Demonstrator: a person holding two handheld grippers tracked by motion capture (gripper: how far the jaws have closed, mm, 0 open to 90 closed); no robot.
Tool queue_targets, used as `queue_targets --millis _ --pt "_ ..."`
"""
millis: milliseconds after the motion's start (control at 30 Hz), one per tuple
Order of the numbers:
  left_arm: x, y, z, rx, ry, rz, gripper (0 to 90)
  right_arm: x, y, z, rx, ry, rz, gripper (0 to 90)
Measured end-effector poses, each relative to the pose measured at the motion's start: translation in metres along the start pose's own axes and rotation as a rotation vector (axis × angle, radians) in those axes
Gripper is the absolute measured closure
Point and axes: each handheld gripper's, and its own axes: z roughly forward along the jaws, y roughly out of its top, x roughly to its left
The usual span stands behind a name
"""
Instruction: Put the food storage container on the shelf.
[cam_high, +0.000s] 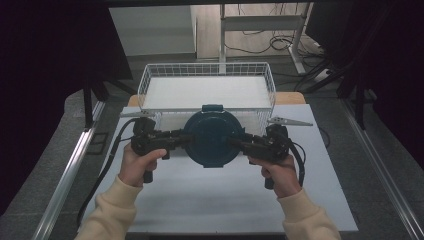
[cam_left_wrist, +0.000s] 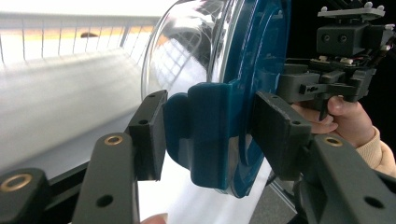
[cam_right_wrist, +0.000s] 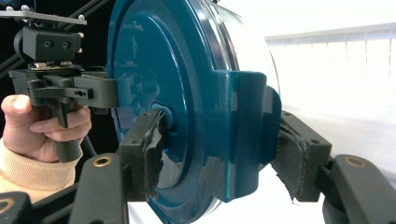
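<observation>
The left claw (cam_high: 181, 138) and right claw (cam_high: 239, 142) are each clamping a side clip of the blue-lidded glass container (cam_high: 212, 138), holding it above the worktop (cam_high: 200, 200).

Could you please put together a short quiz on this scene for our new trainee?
1. True or false: the round container with the blue lid is gripped from both sides.
2. What stands just beyond it: A) a white wire basket, B) a wooden crate?
3. Which part do the left gripper and right gripper clamp?

Key: 1 true; 2 A; 3 the lid's side clips, one each.
</observation>
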Motion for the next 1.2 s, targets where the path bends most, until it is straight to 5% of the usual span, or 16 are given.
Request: queue_targets --millis 533,1000,1200 --pt "0.013 0.075 -0.001 -0.020 -0.023 0.052 47.3 -0.002 0.070 0.007 -0.047 -0.020 -0.029 39.0" --pt "0.039 0.119 0.004 -0.014 -0.036 0.003 47.4 -0.014 0.115 0.025 -0.026 -0.028 -0.003 39.0" --pt "0.049 0.125 0.010 -0.017 -0.040 -0.027 47.3 -0.023 0.126 0.033 -0.008 -0.036 0.021 39.0"
